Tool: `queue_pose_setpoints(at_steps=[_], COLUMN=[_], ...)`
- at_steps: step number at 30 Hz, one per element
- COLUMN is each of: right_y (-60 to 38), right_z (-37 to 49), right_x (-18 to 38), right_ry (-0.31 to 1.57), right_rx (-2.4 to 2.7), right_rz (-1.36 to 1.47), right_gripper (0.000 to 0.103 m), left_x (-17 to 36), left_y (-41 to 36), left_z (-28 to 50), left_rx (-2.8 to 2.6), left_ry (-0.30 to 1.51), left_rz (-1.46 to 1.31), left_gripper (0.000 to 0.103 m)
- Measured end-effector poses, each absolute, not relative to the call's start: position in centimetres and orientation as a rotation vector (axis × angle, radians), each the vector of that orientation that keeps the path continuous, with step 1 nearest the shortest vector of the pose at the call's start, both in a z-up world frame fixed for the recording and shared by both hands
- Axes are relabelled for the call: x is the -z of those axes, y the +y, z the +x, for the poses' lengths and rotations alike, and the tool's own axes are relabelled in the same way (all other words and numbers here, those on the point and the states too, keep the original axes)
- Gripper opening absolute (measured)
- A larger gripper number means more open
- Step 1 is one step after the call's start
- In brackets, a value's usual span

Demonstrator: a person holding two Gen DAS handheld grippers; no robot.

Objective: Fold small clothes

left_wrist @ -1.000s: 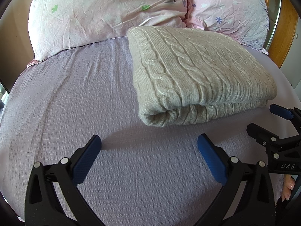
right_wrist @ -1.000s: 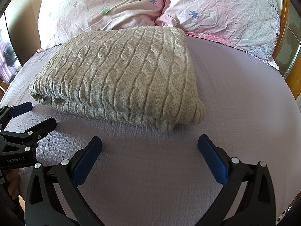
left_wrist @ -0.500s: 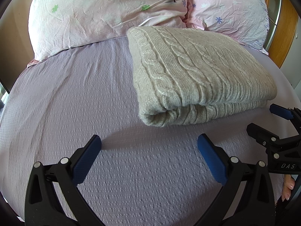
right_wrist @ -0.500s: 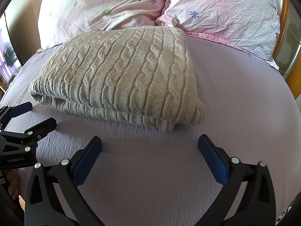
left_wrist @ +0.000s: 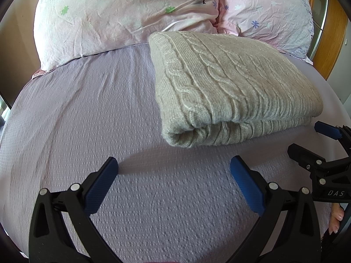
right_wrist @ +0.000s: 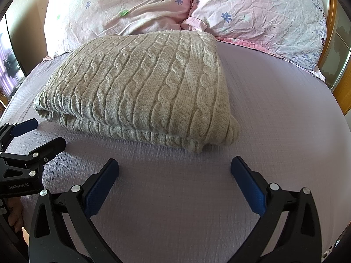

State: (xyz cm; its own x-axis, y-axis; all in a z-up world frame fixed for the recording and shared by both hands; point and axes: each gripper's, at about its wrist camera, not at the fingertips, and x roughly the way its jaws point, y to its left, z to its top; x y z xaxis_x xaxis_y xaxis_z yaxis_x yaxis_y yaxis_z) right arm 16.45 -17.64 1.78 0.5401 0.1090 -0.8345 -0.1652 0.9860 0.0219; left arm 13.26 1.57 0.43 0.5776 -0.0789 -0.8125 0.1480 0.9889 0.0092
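Observation:
A beige cable-knit sweater [left_wrist: 230,83] lies folded in a thick rectangle on the lilac bed sheet [left_wrist: 87,120]; it also shows in the right wrist view [right_wrist: 142,87]. My left gripper [left_wrist: 174,171] is open and empty, a little short of the sweater's near left corner. My right gripper [right_wrist: 174,171] is open and empty, just short of the sweater's near right corner. Each gripper shows at the edge of the other's view: the right gripper [left_wrist: 307,140] and the left gripper [right_wrist: 46,133], both open.
Two pink flowered pillows [right_wrist: 136,11] [right_wrist: 263,17] lie behind the sweater, touching its far edge. A wooden bed frame [left_wrist: 329,26] stands at the right. Bare lilac sheet [right_wrist: 285,109] stretches to the sweater's left and right.

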Motion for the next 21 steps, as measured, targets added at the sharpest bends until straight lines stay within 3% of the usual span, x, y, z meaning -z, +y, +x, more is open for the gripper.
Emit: queue_pose_setpoints(at_steps=[21], right_y=[-17.63], right_z=[16.44], right_x=[-1.81], right_ry=[0.987], right_rx=[-0.162], right_rz=[-0.062], right_gripper=[0.102], left_x=[-0.4], left_y=[1.54], left_z=[13.2], left_rx=[0.128], left_ry=[0.943], left_rz=[0.078], left_gripper=[0.101])
